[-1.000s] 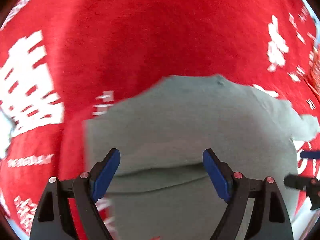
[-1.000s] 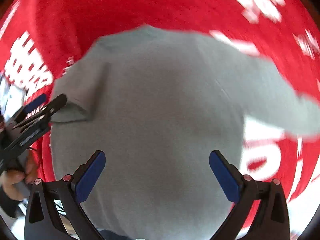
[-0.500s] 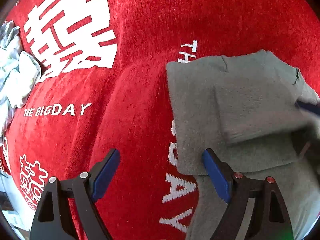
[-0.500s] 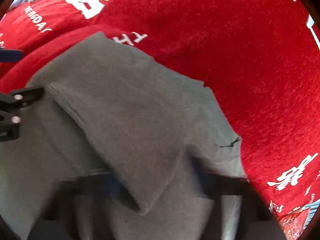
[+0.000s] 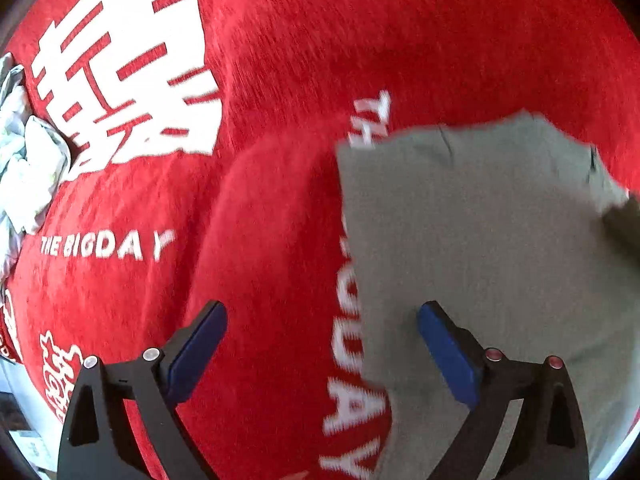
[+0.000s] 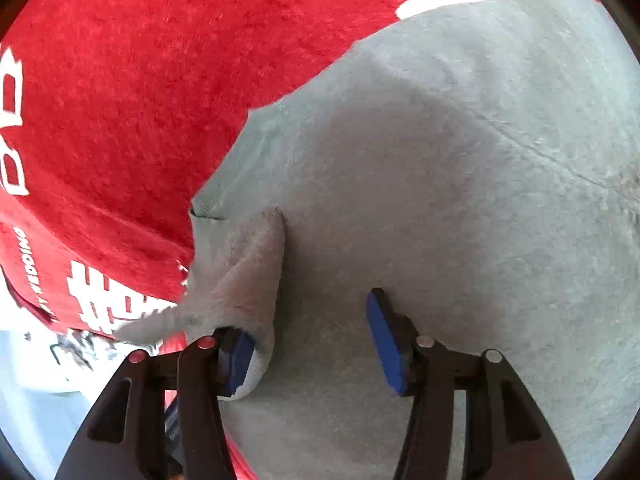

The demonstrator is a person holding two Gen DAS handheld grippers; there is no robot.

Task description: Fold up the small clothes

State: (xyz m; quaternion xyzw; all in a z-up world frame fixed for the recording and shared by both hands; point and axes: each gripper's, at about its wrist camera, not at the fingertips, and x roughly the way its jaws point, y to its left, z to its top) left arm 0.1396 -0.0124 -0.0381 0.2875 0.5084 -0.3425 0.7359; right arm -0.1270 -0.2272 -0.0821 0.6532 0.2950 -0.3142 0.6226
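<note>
A grey knit garment (image 5: 480,240) lies folded on the red printed cloth (image 5: 260,200). My left gripper (image 5: 320,344) is open and empty, hovering over the garment's left edge, its right finger above the grey fabric. In the right wrist view the garment (image 6: 440,200) fills most of the frame. My right gripper (image 6: 312,340) is open over it. A raised fold of grey fabric (image 6: 248,280) drapes over the left blue pad (image 6: 238,356); the right pad (image 6: 386,344) is bare.
The red cloth (image 6: 120,100) carries white characters and lettering. A crumpled white and pale garment (image 5: 24,168) lies at the far left of the left wrist view. A pale surface (image 6: 48,380) shows beyond the cloth's edge at lower left.
The right gripper has opened and swung round over the garment; its fold of fabric now only drapes on the left pad. The left gripper drifted slightly, still open.
</note>
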